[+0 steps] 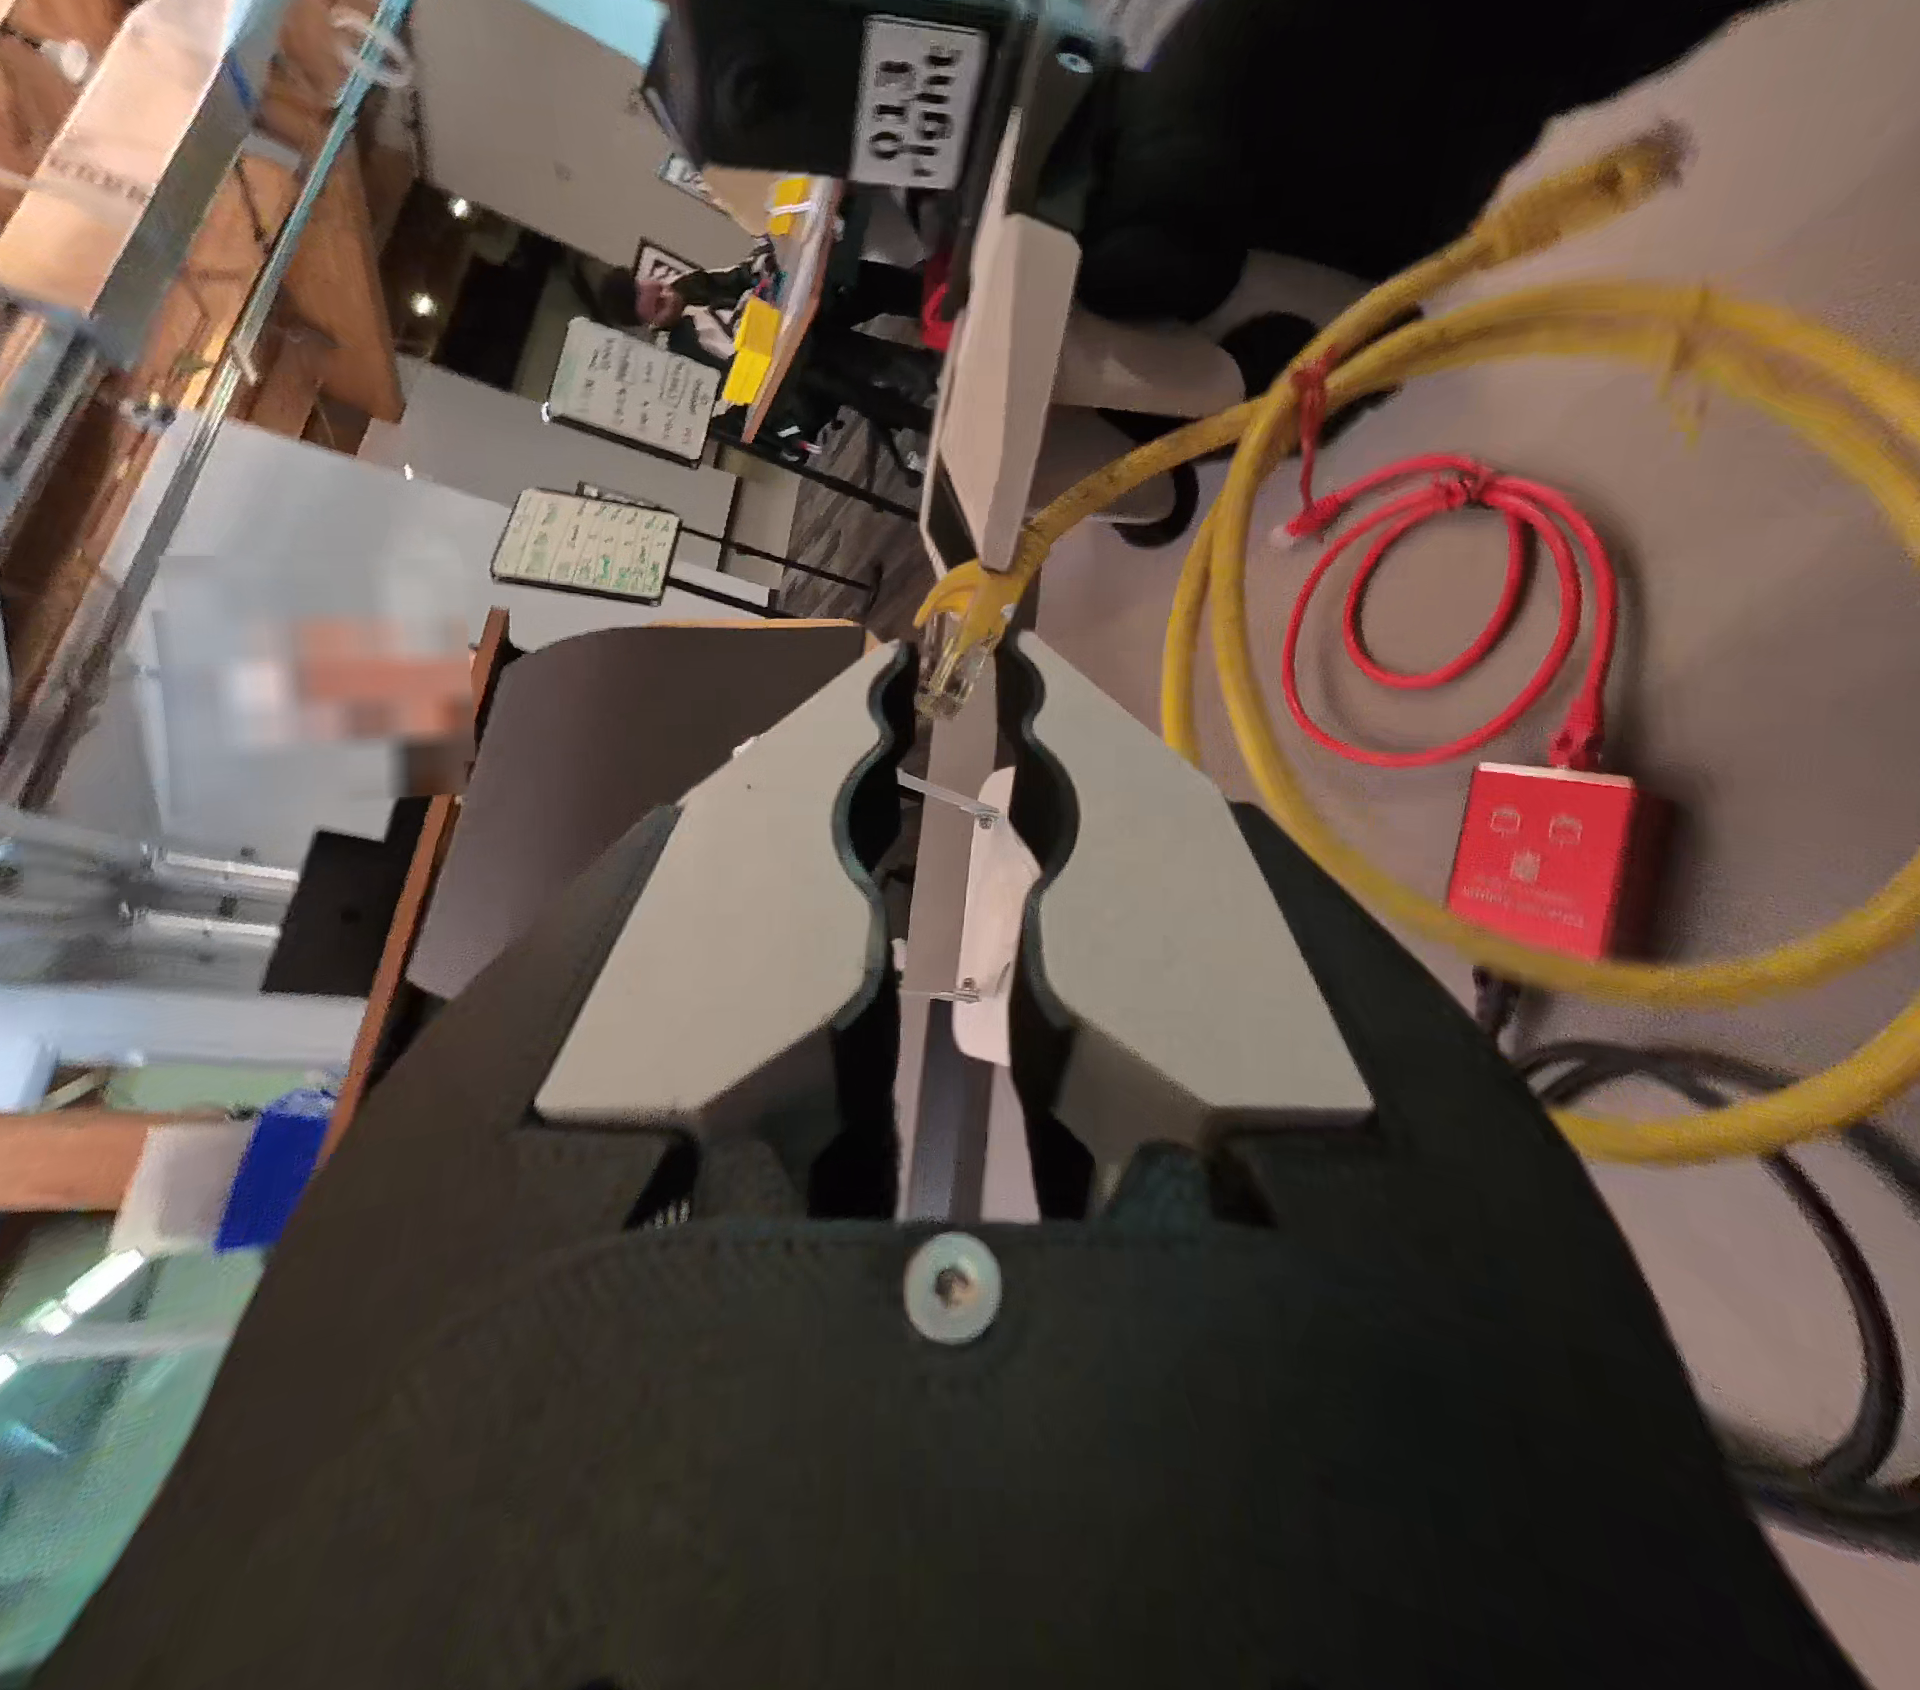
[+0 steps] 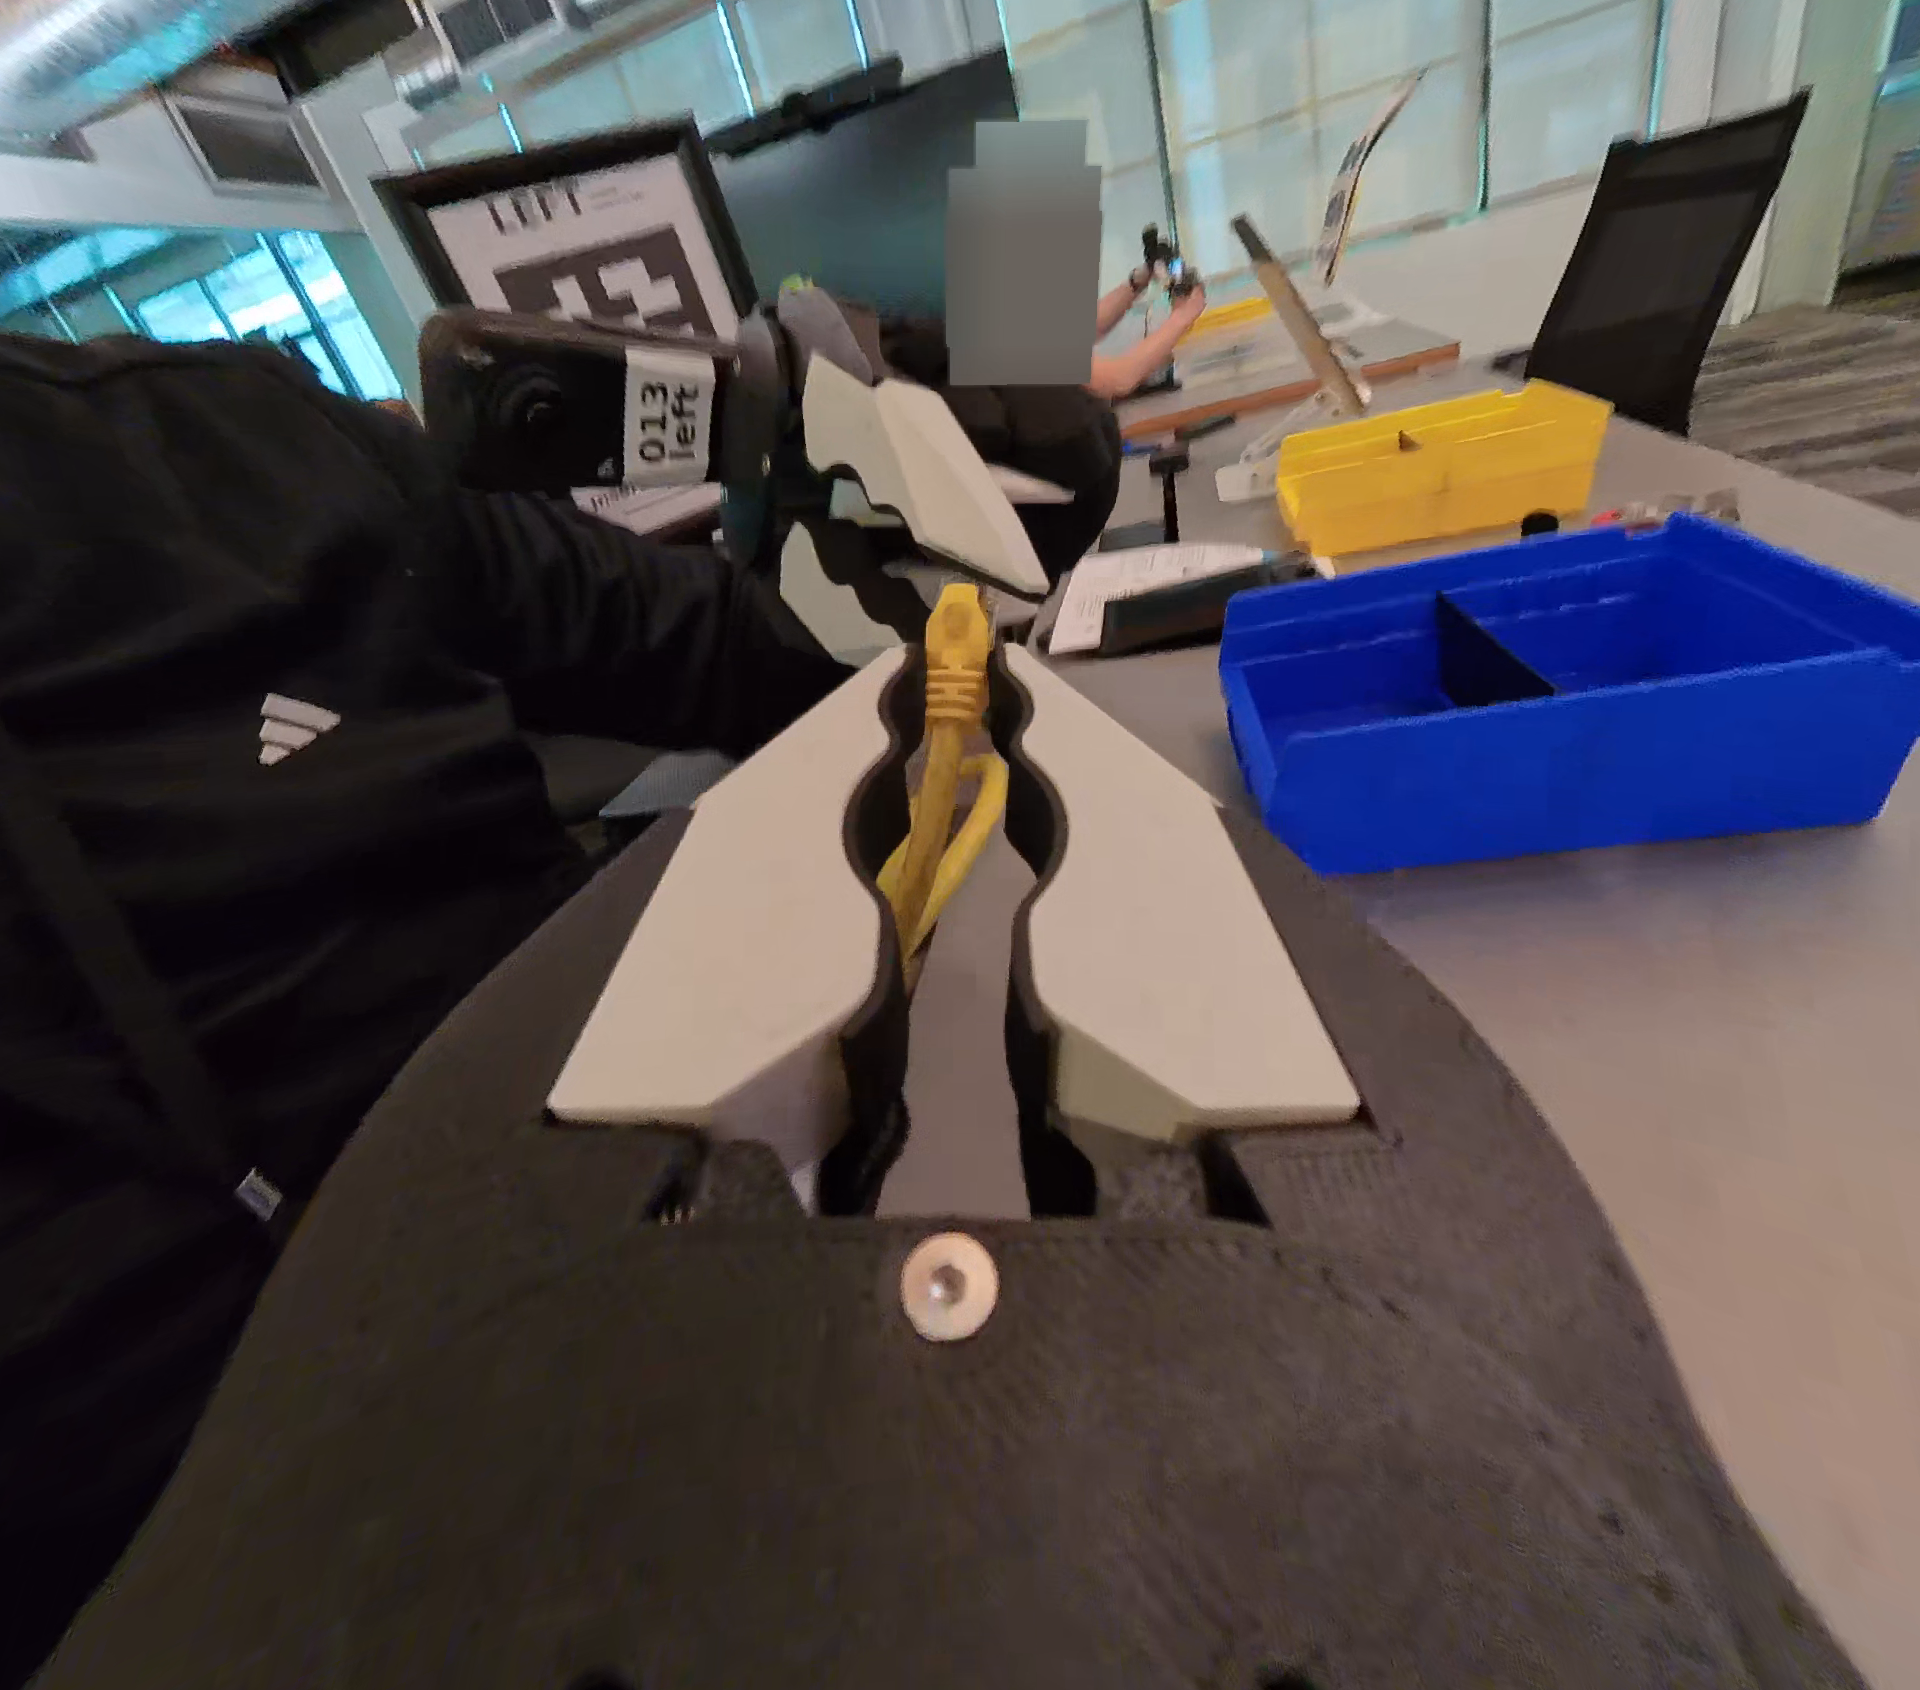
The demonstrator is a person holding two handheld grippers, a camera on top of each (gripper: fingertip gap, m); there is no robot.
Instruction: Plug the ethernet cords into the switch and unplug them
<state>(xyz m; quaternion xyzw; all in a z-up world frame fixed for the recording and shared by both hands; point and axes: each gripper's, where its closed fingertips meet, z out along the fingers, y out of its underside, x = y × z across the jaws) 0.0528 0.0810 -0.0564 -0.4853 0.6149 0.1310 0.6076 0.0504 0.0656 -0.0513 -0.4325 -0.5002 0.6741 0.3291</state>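
Both views are bright and evenly lit, with no hard shadows on the grey table [image 2: 1662, 1017]. In the right wrist view, daylight comes through the windows [image 2: 1351, 9] across the top, slightly washed out and tinted blue-green. Wide-angle distortion bends straight lines near every frame edge. Motion blur smears the left wrist view, worst along its left side and on the yellow cord [image 1: 1558, 352] at upper right; the right wrist view is blurred too, though less.

Two ethernet cords show: one yellow cord [image 1: 1558, 321] and one red cord [image 1: 1455, 601]. One red switch [image 1: 1548, 861] lies on the bench [image 1: 1766, 705]. Two bins stand there: one blue bin [image 2: 1558, 747], one yellow bin [image 2: 1444, 466].
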